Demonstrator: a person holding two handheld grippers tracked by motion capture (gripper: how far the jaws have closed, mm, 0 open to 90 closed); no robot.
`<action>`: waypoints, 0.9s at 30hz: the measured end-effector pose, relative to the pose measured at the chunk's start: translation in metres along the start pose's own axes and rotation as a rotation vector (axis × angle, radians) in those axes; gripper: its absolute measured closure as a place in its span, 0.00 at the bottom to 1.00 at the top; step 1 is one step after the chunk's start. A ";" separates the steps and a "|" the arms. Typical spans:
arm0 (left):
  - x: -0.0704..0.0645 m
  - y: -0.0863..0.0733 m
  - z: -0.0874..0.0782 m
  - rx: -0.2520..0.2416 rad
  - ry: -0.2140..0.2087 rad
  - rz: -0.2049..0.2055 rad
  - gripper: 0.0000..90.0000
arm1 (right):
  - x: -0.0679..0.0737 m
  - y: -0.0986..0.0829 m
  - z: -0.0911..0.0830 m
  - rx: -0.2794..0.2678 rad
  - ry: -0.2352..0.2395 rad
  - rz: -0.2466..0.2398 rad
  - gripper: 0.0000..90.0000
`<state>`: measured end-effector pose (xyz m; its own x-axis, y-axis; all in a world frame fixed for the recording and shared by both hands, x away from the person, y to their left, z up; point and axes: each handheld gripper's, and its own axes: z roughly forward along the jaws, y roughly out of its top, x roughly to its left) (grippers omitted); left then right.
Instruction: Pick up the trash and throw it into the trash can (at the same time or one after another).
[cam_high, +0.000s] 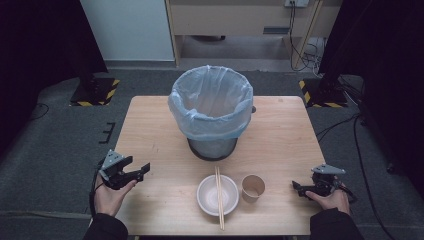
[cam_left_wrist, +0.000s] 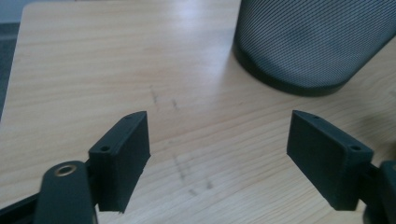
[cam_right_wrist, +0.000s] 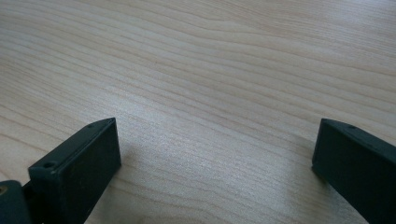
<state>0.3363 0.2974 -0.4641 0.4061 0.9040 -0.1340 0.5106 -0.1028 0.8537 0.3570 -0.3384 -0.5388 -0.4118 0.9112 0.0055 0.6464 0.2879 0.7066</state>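
A mesh waste bin (cam_high: 211, 107) lined with a pale blue bag stands at the table's middle; its dark mesh base (cam_left_wrist: 308, 42) fills the upper right of the left gripper view. In front of it sits a white bowl (cam_high: 207, 195) with a pair of wooden chopsticks (cam_high: 219, 197) laid across it, and a brown paper cup (cam_high: 253, 187) stands just to the bowl's right. My left gripper (cam_high: 137, 167) hovers at the table's left edge, open and empty (cam_left_wrist: 219, 149). At the right front edge my right gripper (cam_high: 296, 186) is open over bare wood (cam_right_wrist: 215, 158).
The wooden table (cam_high: 150, 130) has bare surface on both sides of the bin. Grey carpet surrounds it, with black stands on hazard-striped bases (cam_high: 95, 92) at the far left and far right, and cables (cam_high: 345, 125) trailing on the floor at right.
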 end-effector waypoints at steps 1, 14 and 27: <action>0.000 0.000 0.000 0.000 0.000 0.000 0.24 | 0.000 0.000 0.000 0.000 0.000 0.000 0.01; -0.071 0.015 0.004 -0.054 -0.121 0.092 0.32 | 0.000 0.000 0.000 0.000 0.001 0.000 0.01; -0.146 0.003 0.031 -0.026 -0.209 0.157 0.43 | 0.000 0.000 0.000 0.000 0.000 0.000 0.01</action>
<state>0.3020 0.1521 -0.4574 0.6278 0.7722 -0.0977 0.4105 -0.2218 0.8845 0.3570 -0.3384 -0.5388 -0.4118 0.9112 0.0062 0.6465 0.2874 0.7067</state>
